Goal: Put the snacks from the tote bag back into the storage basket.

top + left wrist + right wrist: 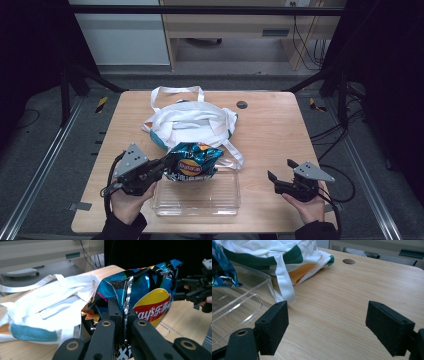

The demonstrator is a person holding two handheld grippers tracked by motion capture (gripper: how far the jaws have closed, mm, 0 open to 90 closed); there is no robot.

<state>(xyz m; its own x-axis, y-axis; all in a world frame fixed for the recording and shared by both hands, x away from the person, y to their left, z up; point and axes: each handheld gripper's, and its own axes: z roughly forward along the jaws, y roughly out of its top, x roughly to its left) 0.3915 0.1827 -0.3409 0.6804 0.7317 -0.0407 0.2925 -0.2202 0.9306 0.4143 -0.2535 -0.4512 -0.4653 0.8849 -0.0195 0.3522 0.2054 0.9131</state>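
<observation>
Crisps, a shiny blue bag [192, 162] with a red and yellow logo, sit pinched in the left gripper [162, 165]; its two black jaws are clenched tight on the bag's crimped silver seam, which runs up between them in the left gripper view. The bag [147, 292] stands ahead of those jaws and leans out over the far edge of a clear plastic box [200, 192], which lies just below and beside the gripper on the wooden table [270, 125]. Beyond the bag, farther from the jaws, a white cloth tote bag [190, 122] with teal trim lies crumpled, its straps trailing; one strap reaches down beside the box.

Over on the other side, the right gripper [281, 170] rests in the person's hand, well apart from the crisps. Its jaws are spread wide with only bare tabletop between them. In front of it and off to its left are the box's corner [244, 300] and the tote [287, 255].
</observation>
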